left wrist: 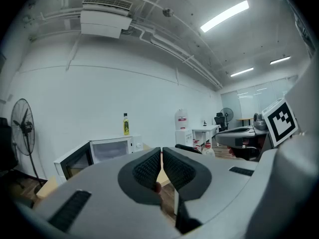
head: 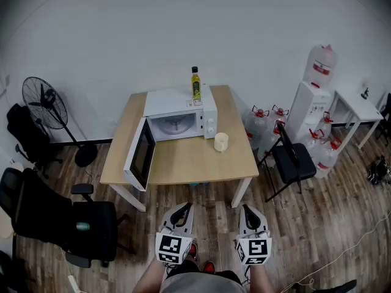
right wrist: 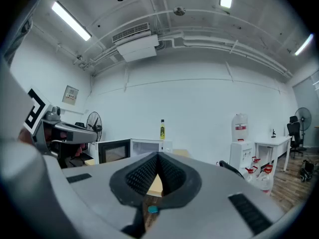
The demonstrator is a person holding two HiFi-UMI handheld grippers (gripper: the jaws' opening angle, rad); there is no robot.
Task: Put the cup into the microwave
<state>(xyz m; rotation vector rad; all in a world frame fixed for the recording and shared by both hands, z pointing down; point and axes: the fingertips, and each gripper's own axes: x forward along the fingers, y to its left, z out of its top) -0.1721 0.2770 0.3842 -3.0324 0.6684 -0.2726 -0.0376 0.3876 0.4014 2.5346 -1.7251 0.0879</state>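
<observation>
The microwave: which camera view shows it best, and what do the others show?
The head view: the microwave stands whole on the table, door open, inside visible. The left gripper view shows the microwave small, lower part hidden; the right gripper view shows the microwave likewise.

Left claw [head: 182,208] and right claw [head: 250,211], both closed, empty.

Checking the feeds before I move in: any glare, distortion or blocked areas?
Head view: fisheye bend, dark corners, but cup and microwave evenly lit, sharp. Left gripper view: ceiling lights glare; left gripper fills lower half. Right gripper view: same with right gripper; cup unseen.
</observation>
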